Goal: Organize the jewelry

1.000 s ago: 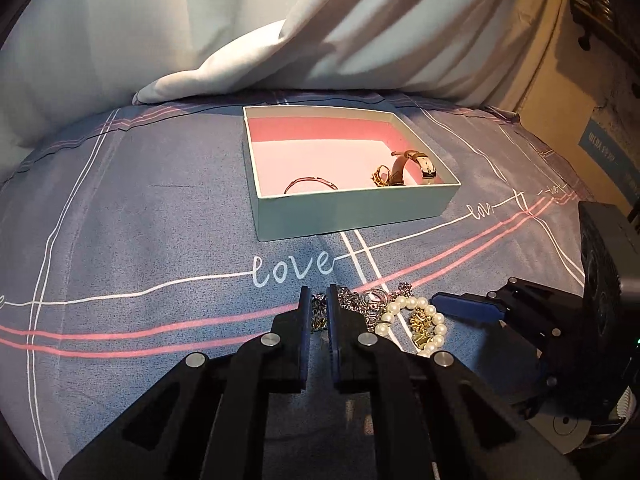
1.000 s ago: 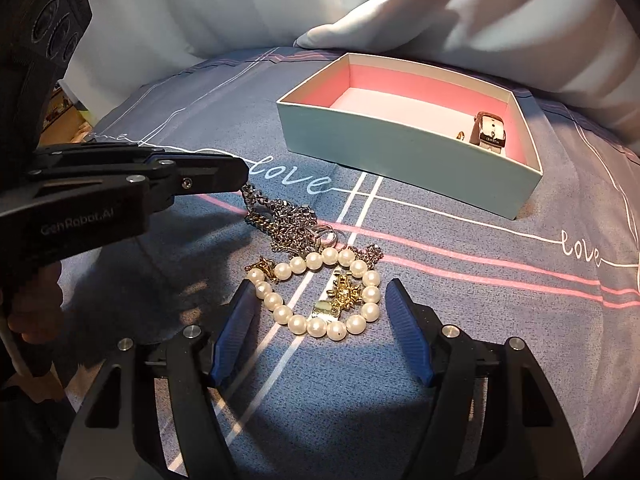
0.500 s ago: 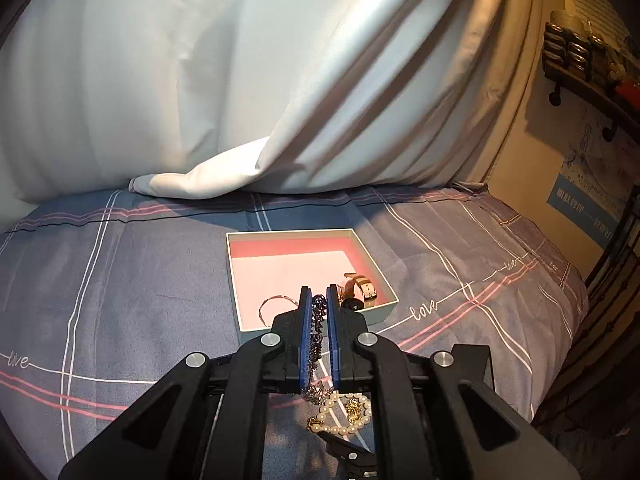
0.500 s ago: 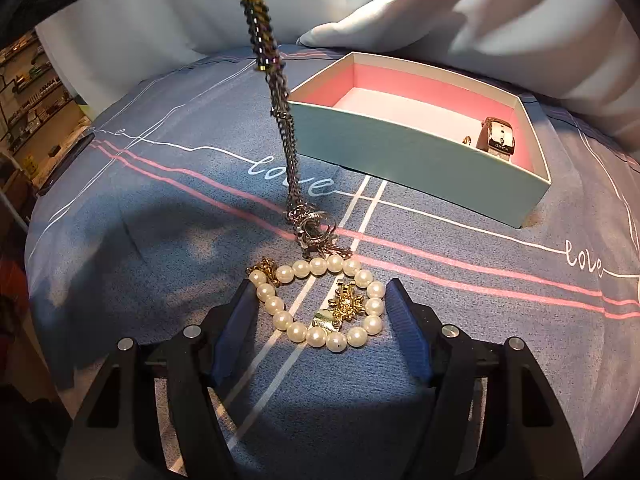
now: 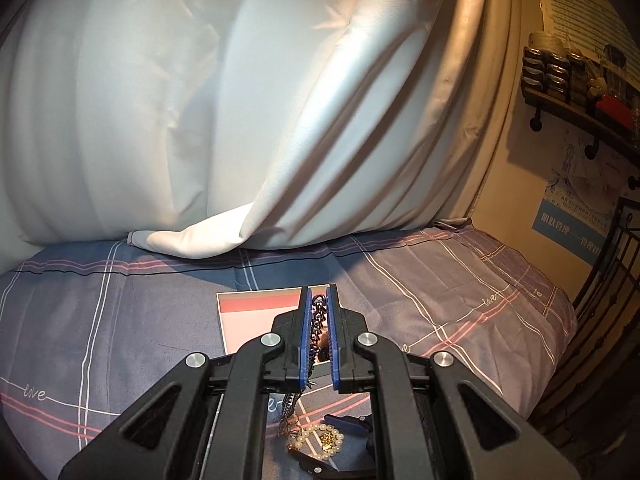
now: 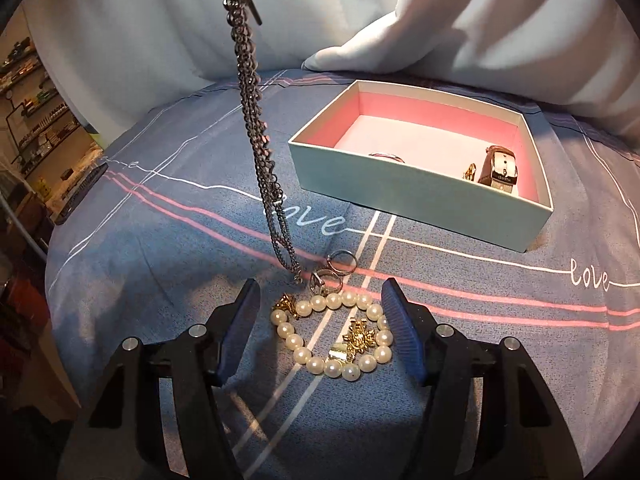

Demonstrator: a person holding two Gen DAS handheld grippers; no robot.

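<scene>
A dark metal chain (image 6: 256, 128) hangs nearly straight down, its lower end with silver rings (image 6: 334, 270) just reaching the bedspread. Just beside it a pearl bracelet (image 6: 332, 334) lies flat in a loop, gold charms on it. The open pale-green box (image 6: 416, 194), pink inside, holds a brown-strapped watch (image 6: 500, 168), a thin bangle (image 6: 386, 156) and perhaps a gold piece.

Dangling chain (image 6: 256, 128), pearl bracelet (image 6: 332, 336), box (image 6: 420, 196)
</scene>
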